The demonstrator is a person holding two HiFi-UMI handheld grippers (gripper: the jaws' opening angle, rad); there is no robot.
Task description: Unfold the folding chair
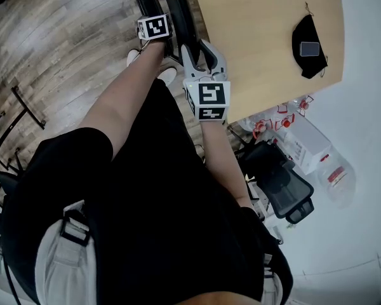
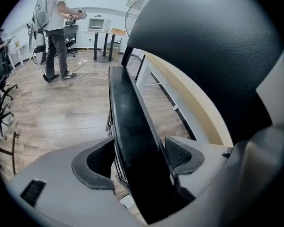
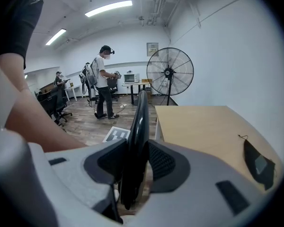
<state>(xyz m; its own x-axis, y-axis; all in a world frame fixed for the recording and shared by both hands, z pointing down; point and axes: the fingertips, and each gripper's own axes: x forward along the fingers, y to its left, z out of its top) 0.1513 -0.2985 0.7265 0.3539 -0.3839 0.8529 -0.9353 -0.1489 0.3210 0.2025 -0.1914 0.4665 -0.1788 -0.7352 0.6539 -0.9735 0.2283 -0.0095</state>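
The folding chair stands on the wood floor, just beside the edge of the table. The right hand-held gripper is clamped narrow on a thin black panel of the chair, with both pads pressed to it. The left hand-held gripper stands wider, with a thicker black panel of the chair running between its jaws. Both pads seem to bear on it, though the view is too close to be sure. 1 black pouch lies on the table, well apart from the chair. In the background a person stands near a big floor fan.
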